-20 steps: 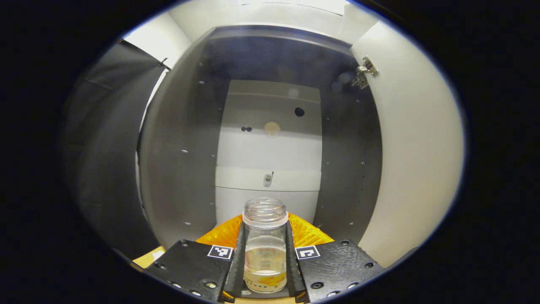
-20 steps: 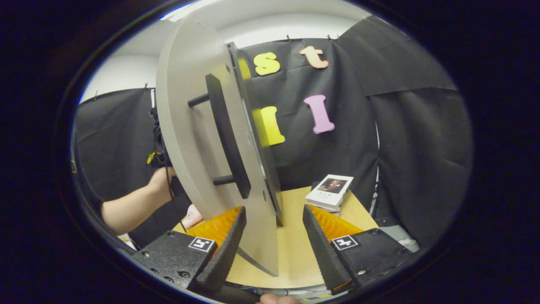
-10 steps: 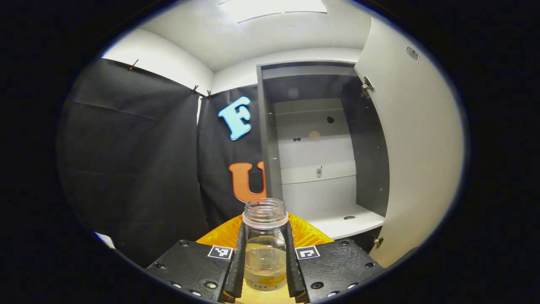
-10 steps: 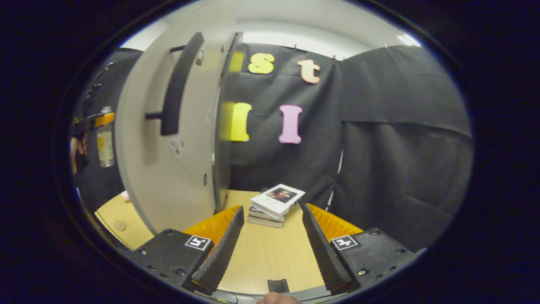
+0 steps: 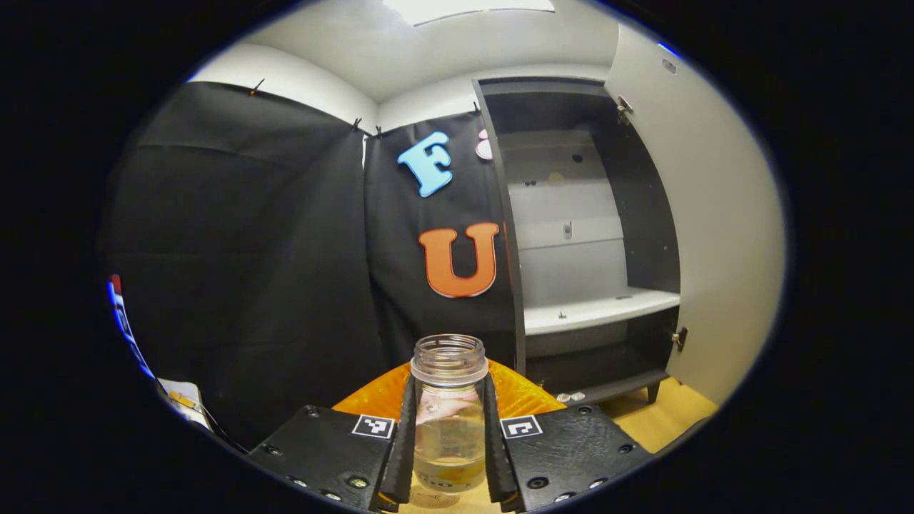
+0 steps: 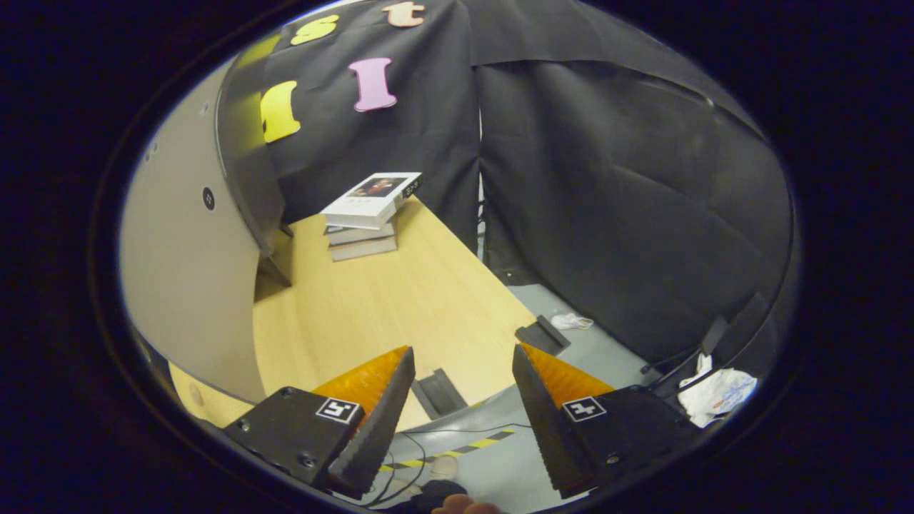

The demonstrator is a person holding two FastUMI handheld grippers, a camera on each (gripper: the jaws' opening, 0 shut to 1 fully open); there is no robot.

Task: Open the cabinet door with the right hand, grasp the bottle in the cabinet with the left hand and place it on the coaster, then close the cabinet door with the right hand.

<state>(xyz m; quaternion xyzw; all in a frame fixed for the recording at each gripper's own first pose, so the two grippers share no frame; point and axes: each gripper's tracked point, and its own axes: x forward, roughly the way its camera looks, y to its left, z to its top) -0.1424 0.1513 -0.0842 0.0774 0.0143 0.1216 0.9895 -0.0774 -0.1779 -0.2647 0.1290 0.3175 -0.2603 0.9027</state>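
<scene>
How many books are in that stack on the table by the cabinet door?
3, as far as I can tell: one light-covered book lies on top, skewed, with two more beneath it, on the table past the open cabinet door. Any thinner one would be hidden.

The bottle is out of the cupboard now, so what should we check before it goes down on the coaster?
1. Grip: the left hand-held gripper has both fingers pressed on the bottle. Ok.
2. Bottle upright, open mouth on top: ok.
3. Bottle clear of the cabinet: ok.
4. Coaster under the bottle: a faint round shape shows below it, too little to be sure. Cannot tell.
5. Cabinet door open, ready to be shut later: ok.
6. Right hand-held gripper open and holding nothing: ok.
</scene>
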